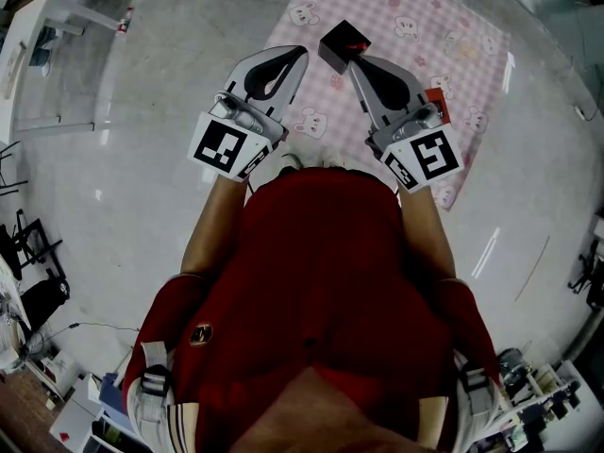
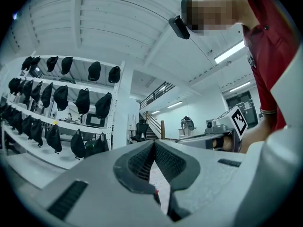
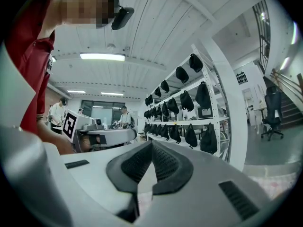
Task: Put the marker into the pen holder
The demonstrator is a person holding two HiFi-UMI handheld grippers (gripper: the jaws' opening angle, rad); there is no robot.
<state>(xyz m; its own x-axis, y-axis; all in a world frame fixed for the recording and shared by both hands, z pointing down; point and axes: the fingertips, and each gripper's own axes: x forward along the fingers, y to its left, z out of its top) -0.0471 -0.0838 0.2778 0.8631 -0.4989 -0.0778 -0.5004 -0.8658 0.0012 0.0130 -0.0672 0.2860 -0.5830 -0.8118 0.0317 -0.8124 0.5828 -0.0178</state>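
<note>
In the head view, a black square pen holder with a red mark stands on a pink checked cloth. My left gripper is held just left of the holder, and my right gripper just below and right of it. Both have their jaws together and nothing between them. A small red thing lies on the cloth beside the right gripper, partly hidden; I cannot tell if it is the marker. Both gripper views tilt upward, showing the shut left gripper and the shut right gripper.
The cloth lies on a shiny grey floor. A white frame stands at the far left. Shelves of black bags and a staircase show in the gripper views. Clutter lines the lower corners.
</note>
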